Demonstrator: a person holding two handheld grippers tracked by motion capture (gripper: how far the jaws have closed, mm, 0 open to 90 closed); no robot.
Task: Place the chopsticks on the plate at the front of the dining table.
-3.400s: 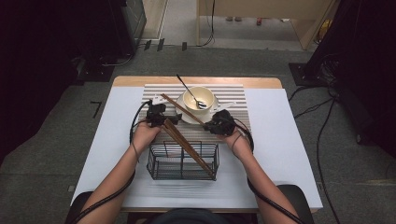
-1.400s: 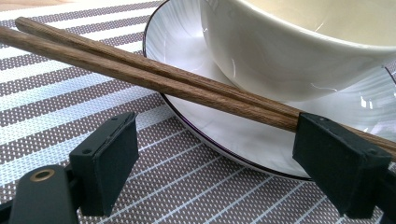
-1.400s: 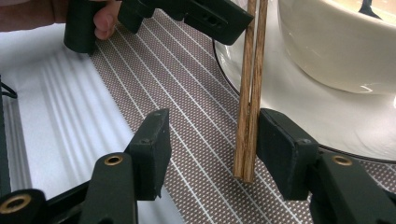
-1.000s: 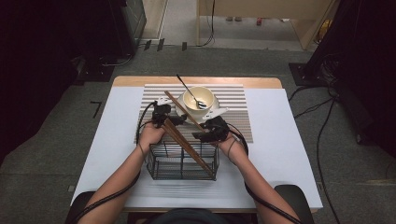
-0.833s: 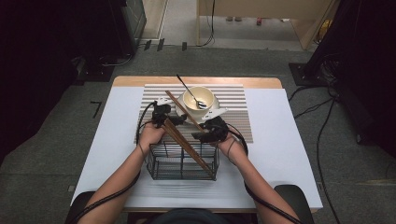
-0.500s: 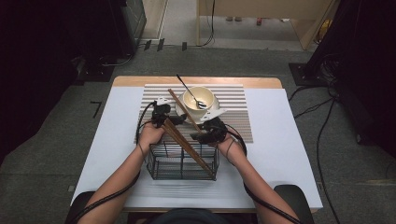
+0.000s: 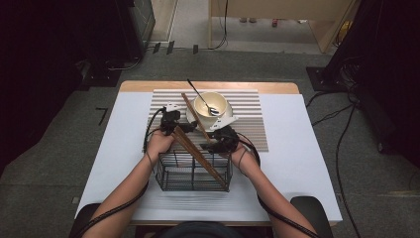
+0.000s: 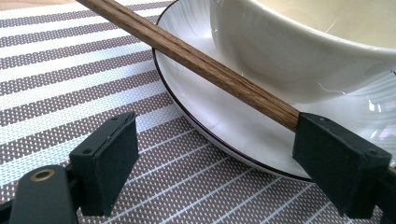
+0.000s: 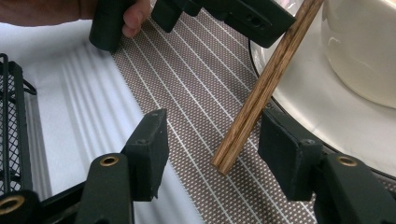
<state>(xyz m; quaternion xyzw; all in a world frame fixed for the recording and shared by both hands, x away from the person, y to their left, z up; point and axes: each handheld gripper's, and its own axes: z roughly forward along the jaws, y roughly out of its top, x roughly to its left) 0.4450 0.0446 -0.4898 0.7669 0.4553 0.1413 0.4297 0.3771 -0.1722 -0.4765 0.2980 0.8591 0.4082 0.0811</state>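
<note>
I hold a gripper in each hand over the white counter [image 7: 297, 163]. A pair of long brown wooden chopsticks [image 7: 190, 111] lies slanted across the rim of a white plate with a dark edge [image 8: 224, 126], which sits on a brown and white striped woven placemat [image 7: 247, 106]. A cream ceramic bowl [image 7: 212, 103] stands on the plate, with a metal spoon [image 7: 200, 96] resting in it. My left gripper [image 8: 219, 154] has its jaws spread, and the chopsticks touch the right-hand jaw. My right gripper [image 9: 210, 144] also has its jaws spread, with the near end of the chopsticks between them, untouched by the pads. A black wire basket [image 7: 193, 171] stands near both hands, holding another pair of brown chopsticks [image 7: 200, 158] that leans diagonally.
</note>
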